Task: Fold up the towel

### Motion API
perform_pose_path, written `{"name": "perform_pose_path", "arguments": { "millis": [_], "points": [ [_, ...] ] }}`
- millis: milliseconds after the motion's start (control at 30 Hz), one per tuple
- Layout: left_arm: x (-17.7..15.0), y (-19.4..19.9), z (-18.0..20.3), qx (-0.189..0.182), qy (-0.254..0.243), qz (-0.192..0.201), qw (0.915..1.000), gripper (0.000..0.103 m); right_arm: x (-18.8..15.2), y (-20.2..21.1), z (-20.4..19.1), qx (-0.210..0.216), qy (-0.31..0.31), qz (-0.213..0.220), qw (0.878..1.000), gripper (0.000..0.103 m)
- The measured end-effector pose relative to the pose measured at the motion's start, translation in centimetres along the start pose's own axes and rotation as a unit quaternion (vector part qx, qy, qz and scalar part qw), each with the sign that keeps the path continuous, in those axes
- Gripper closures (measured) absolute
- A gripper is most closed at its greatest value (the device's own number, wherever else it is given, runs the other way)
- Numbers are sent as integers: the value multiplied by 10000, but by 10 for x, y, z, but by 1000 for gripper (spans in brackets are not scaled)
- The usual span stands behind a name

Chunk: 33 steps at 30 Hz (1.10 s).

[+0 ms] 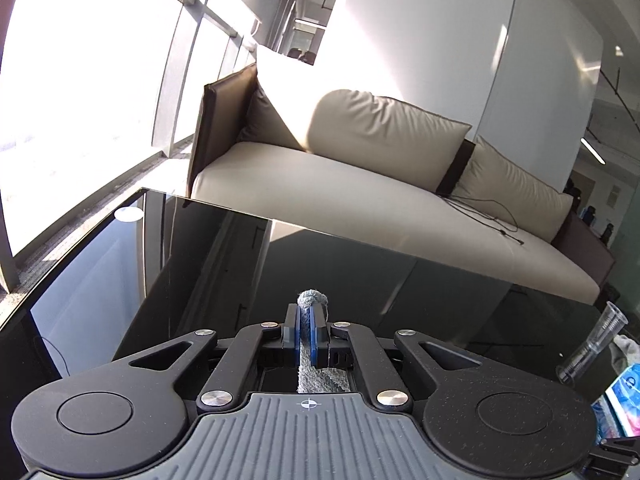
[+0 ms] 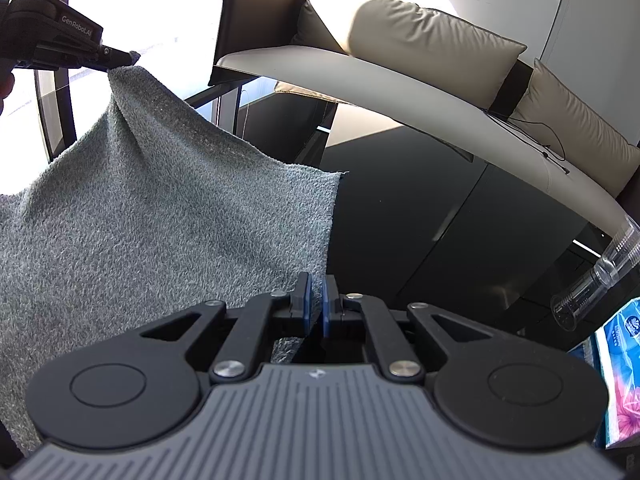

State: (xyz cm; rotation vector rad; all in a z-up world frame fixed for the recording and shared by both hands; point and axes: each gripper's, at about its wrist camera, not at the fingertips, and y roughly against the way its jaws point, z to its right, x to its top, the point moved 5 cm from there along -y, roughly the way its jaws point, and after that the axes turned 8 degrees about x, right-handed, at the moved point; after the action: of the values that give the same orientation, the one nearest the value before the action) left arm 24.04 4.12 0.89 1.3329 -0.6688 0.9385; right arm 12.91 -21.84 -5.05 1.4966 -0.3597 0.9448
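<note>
Right wrist view: my right gripper [image 2: 316,304] has its jaws clamped on the towel [image 2: 160,216] edge; the left gripper [image 2: 120,58] pinches a raised corner. Soft, light terry drapes limply between the jaws, so I judge corners the best hold.

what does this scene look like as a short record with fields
towel: grey terry cloth towel, held up off the table
left gripper: shut on one towel corner, raised
right gripper: shut on the towel's near edge
surface: glossy black table
nearby: clear plastic cup on its side, blue tissue pack
background: beige sofa
</note>
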Motion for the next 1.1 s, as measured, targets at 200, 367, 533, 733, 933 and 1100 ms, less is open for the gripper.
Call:
{"name": "perform_pose_path", "arguments": {
  "millis": [200,367,533,733,933,1100],
  "points": [
    [-1,2,9,73,-180,-63,9998,74,0,-1,1,-9,26,3,10000,98],
    [-13,-11,-7,300,-110,-369,9988,65,-1,-1,2,-7,34,-1,10000,98],
    [-16,-2,-23,276,54,-515,9983,62,-1,-1,0,-6,64,-8,10000,98],
    [-47,18,-25,81,-601,-990,9932,64,1,-3,-1,-32,105,-18,9999,98],
    [-68,35,-17,-11,-964,-1077,9895,63,0,-2,1,-43,-7,28,10000,90],
    [-77,39,-3,-95,-1248,-1110,9859,64,2,4,7,56,-207,170,9996,58]
  ]
}}
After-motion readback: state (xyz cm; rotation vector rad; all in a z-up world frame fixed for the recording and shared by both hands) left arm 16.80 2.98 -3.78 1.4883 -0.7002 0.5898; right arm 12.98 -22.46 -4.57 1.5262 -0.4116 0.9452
